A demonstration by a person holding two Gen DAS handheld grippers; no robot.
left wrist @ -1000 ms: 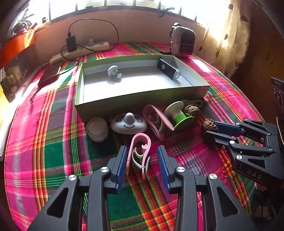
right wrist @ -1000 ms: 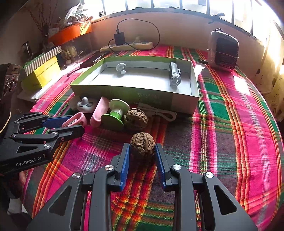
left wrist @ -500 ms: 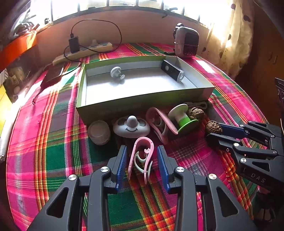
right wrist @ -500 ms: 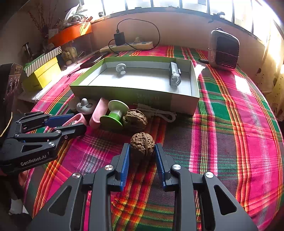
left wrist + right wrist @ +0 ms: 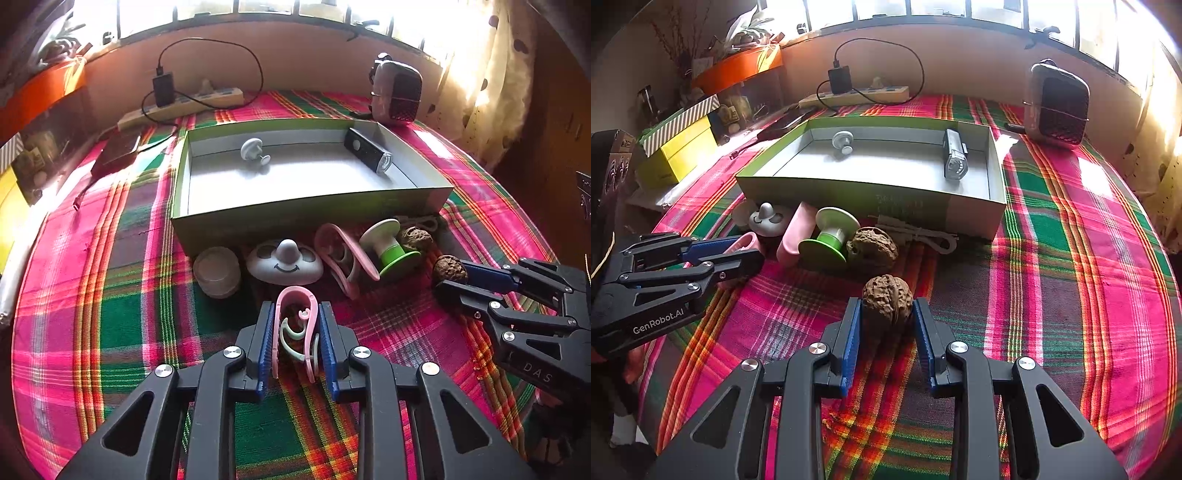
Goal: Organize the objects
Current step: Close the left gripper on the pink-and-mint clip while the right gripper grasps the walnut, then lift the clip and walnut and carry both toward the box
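Note:
On the plaid cloth my left gripper [image 5: 296, 314] is closing its jaws on a pink clip [image 5: 313, 314], and both blue pads press its sides. My right gripper [image 5: 887, 306] is shut on a brown walnut [image 5: 886, 295] that rests on the cloth. A green-walled box [image 5: 310, 212] stands behind them, holding a white knob [image 5: 253, 149] and a black device [image 5: 365, 151]. Along its front wall lie a clear round lid [image 5: 218, 271], a white smiling piece [image 5: 284, 262], a second pink clip [image 5: 347, 254], a green spool [image 5: 391, 247] and another walnut [image 5: 873, 249].
A power strip with a charger [image 5: 184, 105] and a small heater-like unit [image 5: 397, 92] stand by the back wall. A dark phone [image 5: 118, 149] lies left of the box. A yellow box [image 5: 679, 147] sits off the table's left edge. A white cord [image 5: 923, 236] lies by the box front.
The left gripper's jaws have come together from wide apart onto the pink clip. The right gripper still holds the walnut in the same spot.

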